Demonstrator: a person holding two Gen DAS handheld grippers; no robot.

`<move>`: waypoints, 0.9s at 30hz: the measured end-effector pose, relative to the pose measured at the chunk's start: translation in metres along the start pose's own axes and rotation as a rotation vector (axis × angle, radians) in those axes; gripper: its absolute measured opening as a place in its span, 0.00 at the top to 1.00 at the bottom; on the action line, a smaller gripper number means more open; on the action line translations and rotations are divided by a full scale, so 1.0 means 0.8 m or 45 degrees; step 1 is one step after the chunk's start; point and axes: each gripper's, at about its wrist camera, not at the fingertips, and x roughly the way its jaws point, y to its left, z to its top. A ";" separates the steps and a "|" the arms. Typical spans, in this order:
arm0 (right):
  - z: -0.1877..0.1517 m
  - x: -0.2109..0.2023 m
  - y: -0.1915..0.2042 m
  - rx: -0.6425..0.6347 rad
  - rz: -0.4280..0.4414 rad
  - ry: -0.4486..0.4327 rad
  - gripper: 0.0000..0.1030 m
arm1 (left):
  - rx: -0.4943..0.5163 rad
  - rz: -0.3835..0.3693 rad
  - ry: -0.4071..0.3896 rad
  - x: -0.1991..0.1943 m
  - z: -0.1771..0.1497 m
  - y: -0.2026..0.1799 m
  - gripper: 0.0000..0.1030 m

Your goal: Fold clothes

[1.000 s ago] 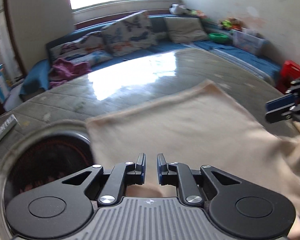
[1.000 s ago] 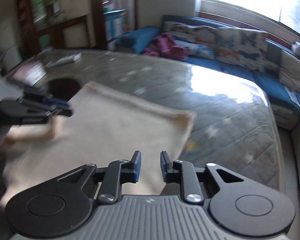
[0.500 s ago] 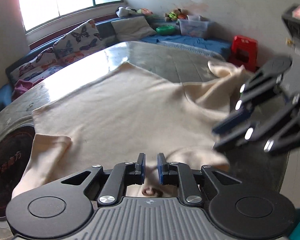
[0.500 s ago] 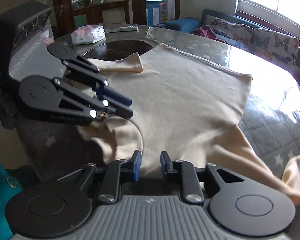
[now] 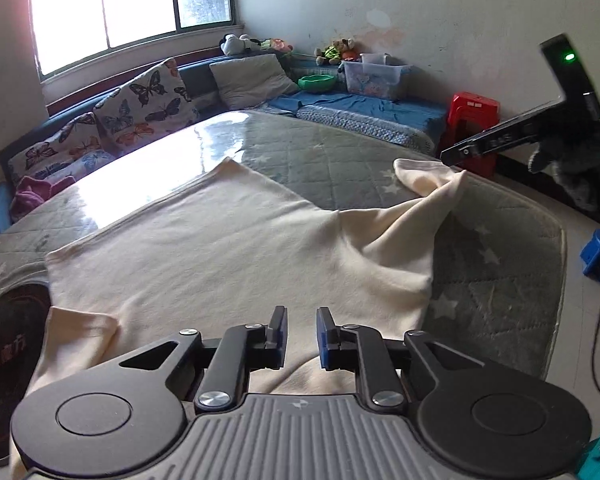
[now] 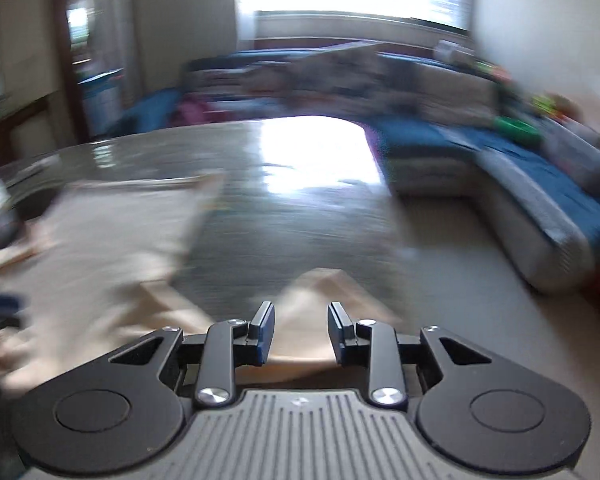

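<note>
The cream-coloured short-sleeved knit shirt (image 5: 236, 248) is taken as landmark. It lies spread flat on the round table with the grey star-quilted cover under glass (image 5: 500, 280); half a second ago it lay the same way, so the spreading step is judged done.

Left of the shirt: the dark round inset in the table top (image 5: 8, 344) is partly covered by the left sleeve (image 5: 76, 332), which lies doubled on itself, as it did half a second ago.

At the shirt's near edge: the left gripper (image 5: 302, 338) is held low over the collar region. Its blue-padded jaws stand a narrow gap apart. No cloth is seen pinched between them; fabric is seen beneath and beyond the fingers only.

Right of the shirt: the right sleeve (image 5: 424, 184) is drawn out to a point toward the table edge, its tip lifted. The right gripper's body (image 5: 540, 120) is seen just beyond that tip; half a second ago it was close beside the left gripper near the collar.

Right wrist view, heavily blurred: the right gripper (image 6: 300, 330) is seen with jaws opening, moderately apart. Cream cloth (image 6: 320, 292) lies beneath and ahead of them; contact cannot be told.

Judgement: the right sleeve is being addressed first; an inward sleeve fold is expected next.
</note>
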 end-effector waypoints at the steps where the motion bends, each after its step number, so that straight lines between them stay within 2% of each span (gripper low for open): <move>1: -0.001 0.007 -0.017 0.042 -0.040 0.011 0.72 | -0.005 -0.013 0.000 0.004 0.001 -0.003 0.83; 5: -0.009 0.028 -0.060 0.189 -0.014 0.052 0.71 | -0.026 -0.067 0.017 0.016 -0.001 -0.017 0.83; 10: -0.015 0.042 -0.058 0.210 0.015 0.063 0.72 | -0.025 -0.088 0.046 0.021 -0.005 -0.025 0.83; 12: -0.014 0.041 -0.049 0.182 -0.003 0.048 0.82 | -0.027 -0.093 0.055 0.022 -0.006 -0.026 0.83; 13: -0.014 0.039 -0.046 0.173 -0.010 0.040 0.92 | -0.026 -0.095 0.057 0.021 -0.006 -0.027 0.83; 15: -0.012 0.034 -0.041 0.153 -0.026 0.020 0.95 | -0.023 -0.098 0.060 0.022 -0.006 -0.027 0.83; 22: -0.009 -0.035 -0.042 0.133 -0.189 -0.228 0.95 | -0.013 -0.110 0.060 0.023 -0.007 -0.027 0.81; 24: -0.018 -0.040 -0.049 0.161 -0.215 -0.210 0.94 | -0.012 -0.118 0.056 0.022 -0.008 -0.026 0.79; 26: -0.031 -0.028 -0.057 0.180 -0.255 -0.137 0.85 | -0.005 -0.120 0.054 0.022 -0.009 -0.027 0.78; 27: -0.036 -0.022 -0.059 0.179 -0.275 -0.103 0.85 | -0.003 -0.121 0.054 0.021 -0.009 -0.028 0.77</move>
